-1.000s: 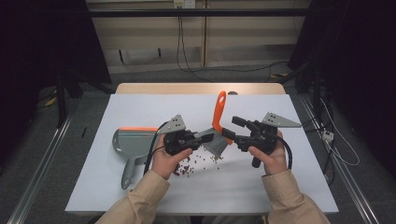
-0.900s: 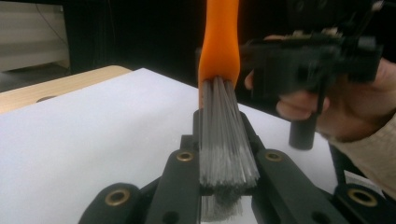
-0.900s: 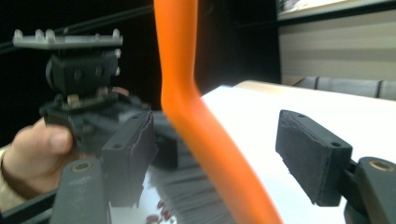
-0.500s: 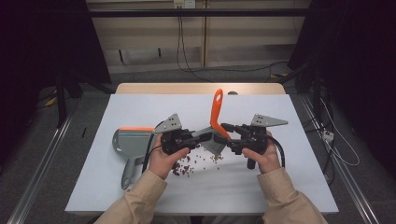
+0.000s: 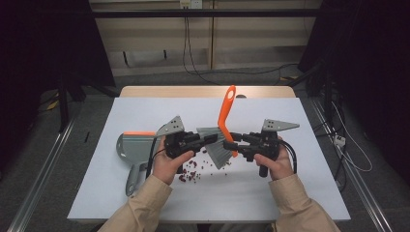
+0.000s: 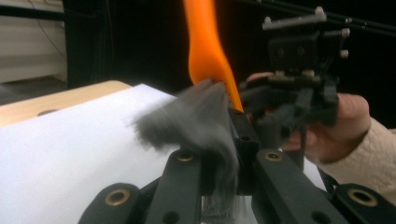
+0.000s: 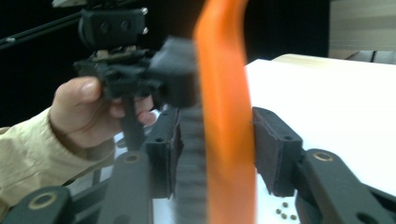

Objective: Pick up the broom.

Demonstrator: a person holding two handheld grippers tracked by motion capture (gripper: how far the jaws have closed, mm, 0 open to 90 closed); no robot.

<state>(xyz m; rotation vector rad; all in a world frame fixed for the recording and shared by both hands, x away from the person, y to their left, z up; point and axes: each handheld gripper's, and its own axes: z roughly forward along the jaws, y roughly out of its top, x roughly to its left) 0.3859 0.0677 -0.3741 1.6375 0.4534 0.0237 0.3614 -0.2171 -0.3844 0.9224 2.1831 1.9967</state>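
A hand brush stands upright over the middle of the white table point(image 5: 290, 203), its orange handle point(image 5: 226, 111) pointing up and its grey bristles point(image 5: 218, 151) down. My left gripper point(image 5: 212, 139) comes in from the left and is shut on the bristles point(image 6: 196, 121). From the right, my right gripper point(image 5: 231, 143) is shut on the brush's base, its pads on either side of the orange handle point(image 7: 224, 93). Dark crumbs point(image 5: 191, 166) lie scattered just below the brush. A grey dustpan point(image 5: 130, 147) with an orange lip rests flat at the left.
Cables trail from both grippers toward the person's hands point(image 5: 278, 162). The table's far edge is bare wood point(image 5: 203, 91). A few crumbs point(image 7: 285, 210) lie beneath the right jaws. Metal rails run along the floor on both sides.
Both grippers have closed in toward each other at the table's middle. The right one carried the brush slightly left, and the left jaws now hold the bristles.
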